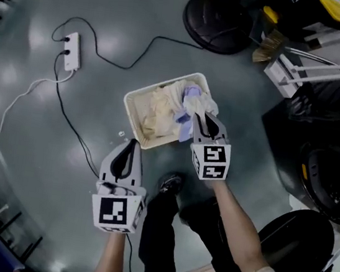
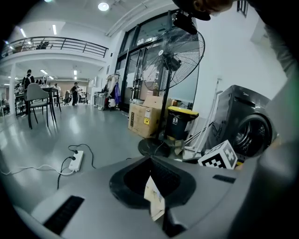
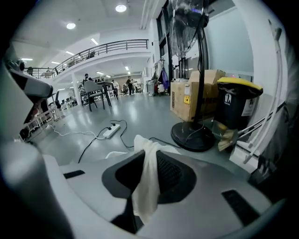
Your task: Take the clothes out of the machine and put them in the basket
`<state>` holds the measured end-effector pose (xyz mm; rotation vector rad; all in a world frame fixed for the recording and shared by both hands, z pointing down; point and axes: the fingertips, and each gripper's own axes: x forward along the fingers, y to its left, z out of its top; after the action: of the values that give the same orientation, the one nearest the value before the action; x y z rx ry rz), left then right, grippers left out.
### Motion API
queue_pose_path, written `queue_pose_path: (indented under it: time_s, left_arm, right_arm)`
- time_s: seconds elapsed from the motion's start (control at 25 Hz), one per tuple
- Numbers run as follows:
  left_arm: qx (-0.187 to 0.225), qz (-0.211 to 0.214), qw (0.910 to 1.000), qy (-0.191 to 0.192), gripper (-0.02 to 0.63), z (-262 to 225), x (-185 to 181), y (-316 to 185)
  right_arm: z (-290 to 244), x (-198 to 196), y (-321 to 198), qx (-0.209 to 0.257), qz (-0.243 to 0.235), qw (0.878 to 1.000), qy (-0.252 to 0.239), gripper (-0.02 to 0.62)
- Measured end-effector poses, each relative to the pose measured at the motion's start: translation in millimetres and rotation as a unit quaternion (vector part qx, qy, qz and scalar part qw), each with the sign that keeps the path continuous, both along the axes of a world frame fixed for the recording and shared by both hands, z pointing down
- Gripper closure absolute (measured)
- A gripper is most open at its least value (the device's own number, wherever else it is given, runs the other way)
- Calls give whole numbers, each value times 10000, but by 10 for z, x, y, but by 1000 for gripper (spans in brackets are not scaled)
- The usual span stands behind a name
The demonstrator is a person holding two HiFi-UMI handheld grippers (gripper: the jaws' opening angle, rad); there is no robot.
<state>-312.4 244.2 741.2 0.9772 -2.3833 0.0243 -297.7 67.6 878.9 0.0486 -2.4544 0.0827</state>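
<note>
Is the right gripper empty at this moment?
No, the right gripper has a white cloth pinched between its jaws.

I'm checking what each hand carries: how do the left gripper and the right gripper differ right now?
The right gripper pinches a long white cloth draped over its jaws; the left gripper pinches only a small cream scrap. In the head view the right gripper is over the basket, the left gripper beside it, above the floor. Both are closed on something.
</note>
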Motion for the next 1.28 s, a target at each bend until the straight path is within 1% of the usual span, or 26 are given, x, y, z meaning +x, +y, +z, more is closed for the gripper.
queue_pose_path:
  time_s: [0.12,0.28,0.44,0.48,0.6,0.68,0.8,0.84,0.92,0.96,1.0,1.16,1.28]
  left_arm:
    - [-37,-9,10000,-5,588,298,24,-3]
    - [-278,32,9996,-37,588,639,-5,-9]
    - [-333,57,9994,-92,588,886,-69,-47]
    - [-355,71,9993,-101,588,929,-76,-53]
    - [-227,88,9996,-112,588,994,-58,-68]
    - [-334,74,9994,-105,588,987,-92,-53]
    - [-442,97,9989,-86,588,921,-86,-33]
    - [-423,117,9990,-93,588,882,-71,-31]
    - [-423,142,9990,-94,588,751,-68,-41]
    - [-443,141,9989,-87,588,661,-77,-54]
    - [-437,150,9989,-97,588,561,-81,-73]
    - [-242,234,9993,-130,588,88,-54,-163]
    - [-71,296,9995,-111,588,-243,-42,-238]
  right_arm:
    - [540,-31,-2,-4,-111,9997,209,512]
    - [1132,-105,-26,-102,-132,9990,409,512]
    - [1724,-133,16,-114,-257,9963,817,511]
    - [1841,-115,25,-101,-283,9954,907,511]
    - [2052,-73,8,-31,-252,9941,1059,511]
    - [2101,-96,9,23,-264,9936,1100,508]
    - [2057,-85,23,-52,-268,9931,1143,492]
    - [2008,-76,25,-130,-248,9932,1130,462]
    - [1831,-77,31,-213,-228,9945,996,307]
    - [1704,-79,37,-197,-243,9955,896,286]
    - [1556,-74,47,-161,-270,9963,799,273]
    - [863,-23,123,-94,-336,9981,513,273]
    - [275,22,88,-27,-264,9992,305,275]
